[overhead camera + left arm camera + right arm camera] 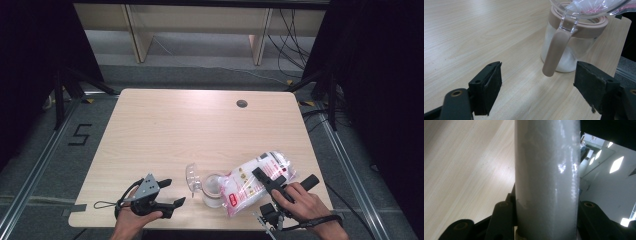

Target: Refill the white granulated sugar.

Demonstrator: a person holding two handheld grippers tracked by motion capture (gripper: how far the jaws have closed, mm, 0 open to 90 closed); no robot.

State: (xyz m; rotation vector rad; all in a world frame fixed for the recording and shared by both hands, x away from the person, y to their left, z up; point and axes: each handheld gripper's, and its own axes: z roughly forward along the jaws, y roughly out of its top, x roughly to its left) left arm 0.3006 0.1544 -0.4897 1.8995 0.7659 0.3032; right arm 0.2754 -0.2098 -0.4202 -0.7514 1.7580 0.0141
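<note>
Left gripper, fingers apart, rested on counter at 9 o'clock of jar. Right gripper, fingers clamped on white bag, apparently tilted over jar's mouth at 3 o'clock.

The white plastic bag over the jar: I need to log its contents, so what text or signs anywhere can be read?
"5": black tape mark on the grey floor left of the table.
White plastic bag with red and black print: too blurred to read.
</note>
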